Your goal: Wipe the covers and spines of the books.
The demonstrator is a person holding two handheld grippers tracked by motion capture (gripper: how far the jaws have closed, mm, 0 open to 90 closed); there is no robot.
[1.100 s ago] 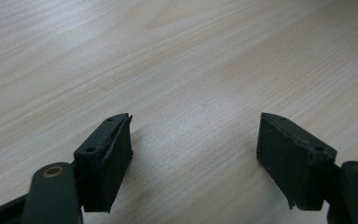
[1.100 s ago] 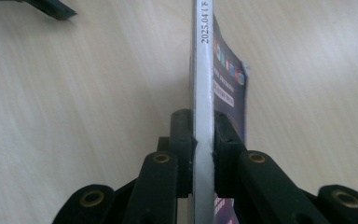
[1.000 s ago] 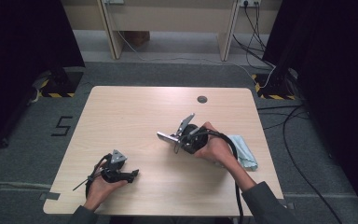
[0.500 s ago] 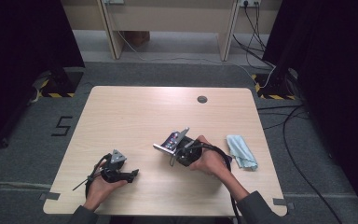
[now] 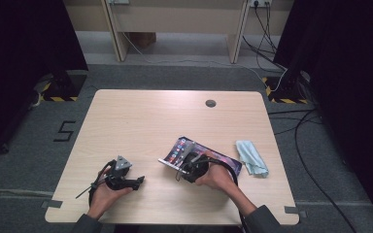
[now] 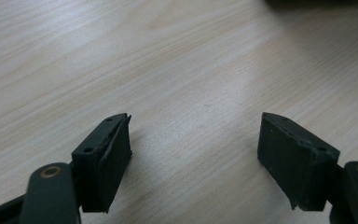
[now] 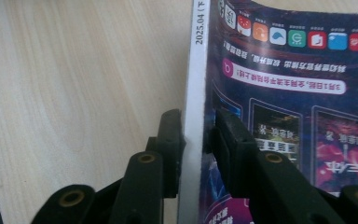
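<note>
A magazine (image 5: 201,156) with a dark, colourful cover is seen lying flat on the pale wooden worktop (image 5: 145,121), in the near right part of it. The right gripper (image 5: 187,167) is held at the magazine's near edge, and in the right gripper view the white spine (image 7: 193,116) of the magazine is seen between the two black jaws. These jaws have just been opening — one stands close against the spine on the worktop side, the other over the printed cover with a narrow gap showing, so the magazine is no longer pinched, though it remains between them.

A light blue cloth (image 5: 251,156) is found just to the right of the magazine, apart from it. A small dark round grommet (image 5: 211,103) is set in the worktop beyond the magazine, towards the far edge.

The left gripper (image 5: 135,181) is held well to the left of the magazine, close to the worktop's near edge. Its jaws are spread wide — nothing is held between them, and bare wood is seen in the gap.
</note>
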